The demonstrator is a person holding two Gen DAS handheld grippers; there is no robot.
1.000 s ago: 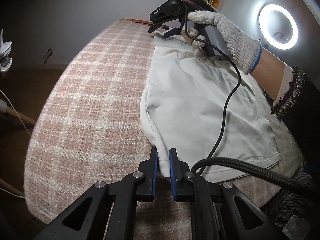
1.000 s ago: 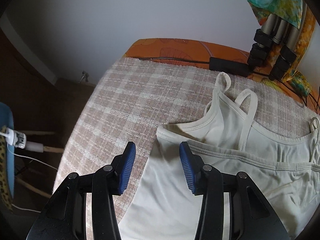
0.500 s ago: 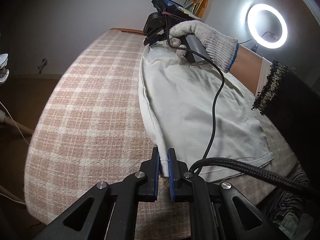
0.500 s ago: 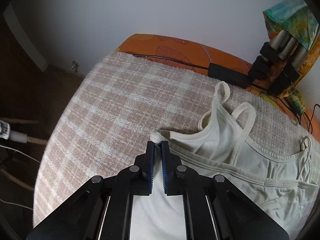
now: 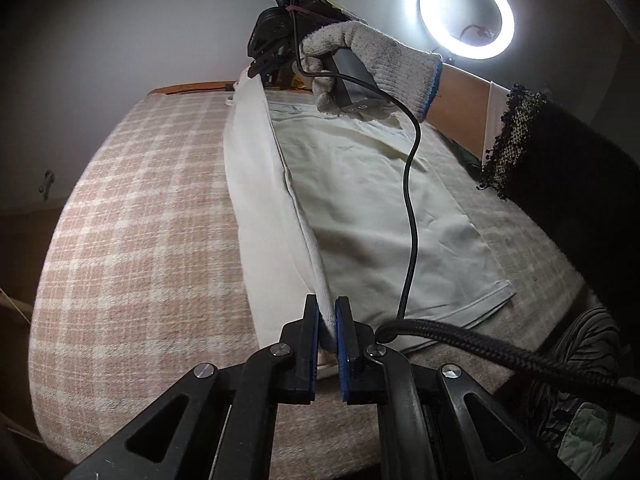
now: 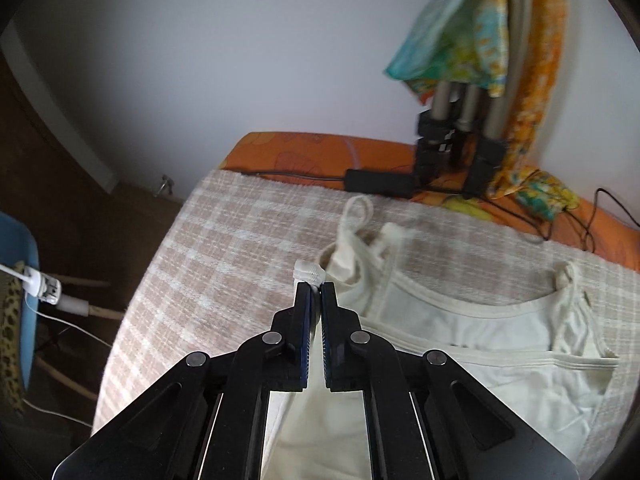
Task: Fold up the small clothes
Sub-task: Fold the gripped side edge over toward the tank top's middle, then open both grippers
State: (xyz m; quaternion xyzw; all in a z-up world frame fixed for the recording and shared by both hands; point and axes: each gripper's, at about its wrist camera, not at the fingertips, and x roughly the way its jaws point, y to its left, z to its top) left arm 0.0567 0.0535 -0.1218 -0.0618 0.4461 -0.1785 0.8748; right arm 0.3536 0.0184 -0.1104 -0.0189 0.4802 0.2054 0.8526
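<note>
the cream camisole point(image 5: 380, 216) lies on the checked table cover point(image 5: 140, 220). its left side edge is now raised off the cover as a taut ridge between the two grippers; half a second ago that edge lay lower and slacker, and one second ago the right gripper stood open over the top corner. judgement: the lift phase of a lengthwise fold has begun, and the raised edge is ready to be carried across the body of the garment.

gripper state:
- left gripper point(image 5: 328, 344): clenched on the hem corner of the camisole.
- right gripper point(image 6: 316, 300): clenched on the top side corner, with a small tuft of fabric protruding past the tips.

view differences:
- the left wrist view shows the full length of the lifted edge, the gloved right hand point(image 5: 372, 64) on the far gripper, the cable point(image 5: 412, 200) hanging over the fabric, and the ring light point(image 5: 466, 14). it does not show the straps.
- the right wrist view shows the shoulder straps point(image 6: 360, 220) bunched near the held corner, the neckline, and a black adapter point(image 6: 378, 182) on the orange surface behind. it does not show the hem.

judgement: the loose straps may drag or fold under during the carry.
</note>
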